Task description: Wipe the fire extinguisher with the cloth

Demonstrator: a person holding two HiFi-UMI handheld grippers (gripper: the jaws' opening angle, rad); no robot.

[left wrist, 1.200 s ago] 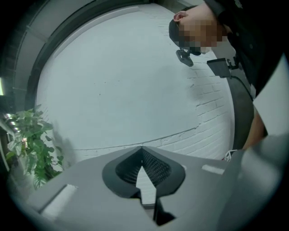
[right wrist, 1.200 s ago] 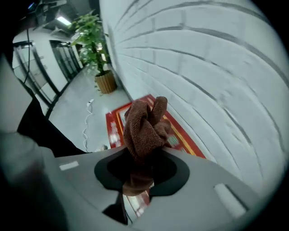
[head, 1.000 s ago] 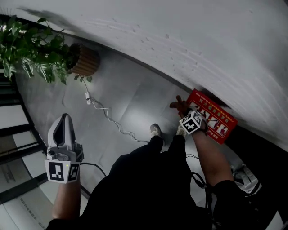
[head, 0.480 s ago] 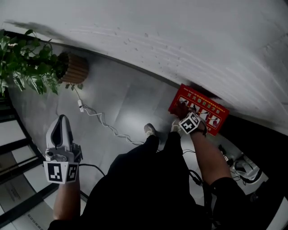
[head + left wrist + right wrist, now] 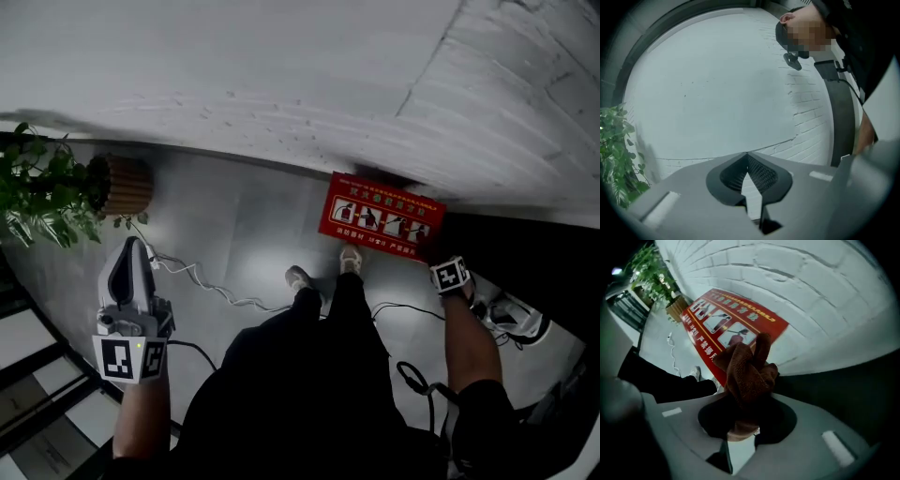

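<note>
Cloth (image 5: 747, 373) sits clamped in my right gripper (image 5: 743, 427); my left gripper (image 5: 749, 164) is closed, empty. Wiping looks unstarted: I see no extinguisher, perhaps it is inside the red box (image 5: 382, 215) by the wall (image 5: 234, 84).

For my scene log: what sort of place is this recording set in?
Probably an indoor hallway or lobby: a white brick wall, grey floor tiles, a red box with fire-safety pictograms at the wall's foot, a potted plant.

Black clothing (image 5: 309, 394), pale shoes (image 5: 298, 278), grey left hand-held gripper (image 5: 133, 246) with black-and-white marker cube (image 5: 129, 358).
</note>
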